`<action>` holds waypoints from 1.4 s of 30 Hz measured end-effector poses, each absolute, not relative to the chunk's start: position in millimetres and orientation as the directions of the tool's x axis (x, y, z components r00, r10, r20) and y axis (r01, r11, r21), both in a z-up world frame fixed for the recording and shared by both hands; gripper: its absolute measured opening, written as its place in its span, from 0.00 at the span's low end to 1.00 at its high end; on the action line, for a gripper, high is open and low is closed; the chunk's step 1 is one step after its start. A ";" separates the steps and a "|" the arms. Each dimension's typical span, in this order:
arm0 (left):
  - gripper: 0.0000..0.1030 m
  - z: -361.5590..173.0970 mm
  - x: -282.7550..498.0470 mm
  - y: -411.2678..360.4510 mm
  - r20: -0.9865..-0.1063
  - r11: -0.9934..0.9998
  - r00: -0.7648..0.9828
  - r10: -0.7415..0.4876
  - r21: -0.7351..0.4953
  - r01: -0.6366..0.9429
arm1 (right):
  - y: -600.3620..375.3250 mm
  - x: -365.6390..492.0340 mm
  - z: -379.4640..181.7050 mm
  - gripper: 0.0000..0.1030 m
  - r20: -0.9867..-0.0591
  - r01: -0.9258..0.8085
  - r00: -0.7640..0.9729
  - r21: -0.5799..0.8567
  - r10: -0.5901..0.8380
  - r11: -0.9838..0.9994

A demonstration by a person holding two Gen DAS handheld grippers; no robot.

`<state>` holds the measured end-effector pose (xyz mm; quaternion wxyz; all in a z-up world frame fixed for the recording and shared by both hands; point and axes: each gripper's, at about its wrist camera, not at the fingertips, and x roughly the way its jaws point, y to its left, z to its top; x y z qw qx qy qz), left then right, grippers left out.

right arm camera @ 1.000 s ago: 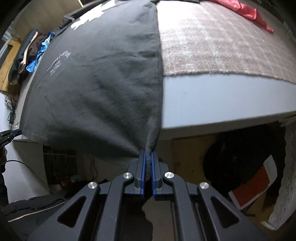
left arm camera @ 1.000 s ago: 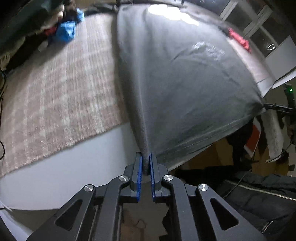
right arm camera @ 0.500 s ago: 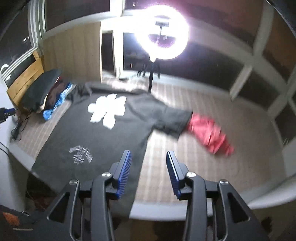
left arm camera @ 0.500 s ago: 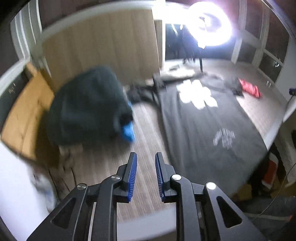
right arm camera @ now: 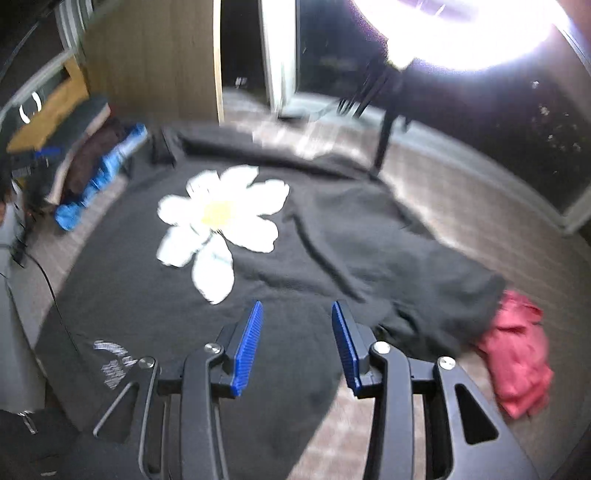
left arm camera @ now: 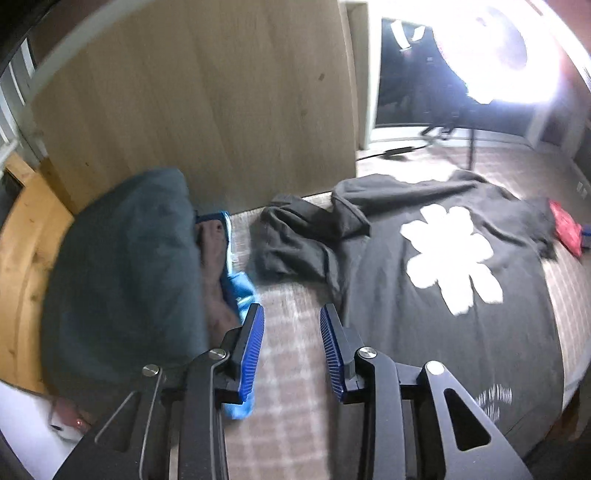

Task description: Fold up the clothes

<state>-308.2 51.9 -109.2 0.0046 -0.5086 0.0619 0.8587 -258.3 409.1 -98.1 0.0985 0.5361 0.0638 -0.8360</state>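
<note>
So the black sweatshirt point(right arm camera: 332, 251) is lying spread out flat on the plaid bed cover point(right arm camera: 461, 206), print side up, with a big white flower print point(right arm camera: 221, 225) sitting around the middle of the chest. There's also some small white lettering point(right arm camera: 112, 360) down near the near-left hem. One sleeve stretches out to the right and its cuff ends right against a crumpled red garment point(right arm camera: 517, 350) on the right side of the bed. In the left wrist view the other sleeve is bunched up in a heap toward the far left of the shirt.

The right gripper point(right arm camera: 297, 343) hangs above the near part of the sweatshirt with its blue pads point(right arm camera: 247, 347) parted and nothing between them, just empty air over the fabric.

The left gripper point(left arm camera: 291, 350) is off to the left of the sweatshirt, above bare bed cover. Its jaws are opening and there's nothing in them either. The pads aren't touching any cloth.

Further left there's a dark teal pillow point(left arm camera: 125, 280) against a wooden bed frame point(left arm camera: 22, 266), with a pile of brown and bright blue clothes point(left arm camera: 236, 288) tucked just beside it. A wood-panel wall point(left arm camera: 203, 103) stands behind that. At the far side a ring light point(right arm camera: 461, 33) glares hard, its stand rising from beyond the far edge of the shirt. Both views are pretty blurry, so finer details are hard to make out.
</note>
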 end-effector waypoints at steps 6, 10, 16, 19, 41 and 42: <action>0.34 -172.0 -386.7 59.9 -0.907 -0.987 -0.397 -0.143 0.163 -0.017 | 402.6 -299.1 -146.8 0.38 -0.929 0.270 -0.360 -0.013 -0.088 -0.963; 0.41 -212.2 -437.4 49.5 -0.910 -0.973 -0.352 -0.221 0.228 0.023 | 420.4 -318.1 -160.7 0.38 -0.932 0.224 -0.358 -0.024 -0.060 -0.974; 0.43 -252.1 -467.2 35.1 -0.909 -0.969 -0.341 -0.241 0.245 0.031 | 452.1 -330.2 -176.7 0.38 -0.937 0.152 -0.346 0.001 -0.054 -0.988; 0.08 -254.0 -465.3 32.8 -0.922 -0.984 -0.351 -0.166 0.177 0.001 | 457.5 -332.9 -188.6 0.38 -0.942 0.140 -0.331 0.015 -0.061 -0.990; 0.34 -146.7 -352.4 22.9 -0.693 -0.851 -0.505 -0.515 0.484 0.203 | 446.8 -330.1 -180.0 0.60 -0.936 0.194 -0.343 0.018 -0.085 -0.981; 0.35 -140.6 -347.3 24.7 -0.697 -0.860 -0.514 -0.500 0.470 0.199 | 447.0 -330.0 -175.2 0.60 -0.929 0.189 -0.360 0.016 -0.085 -0.982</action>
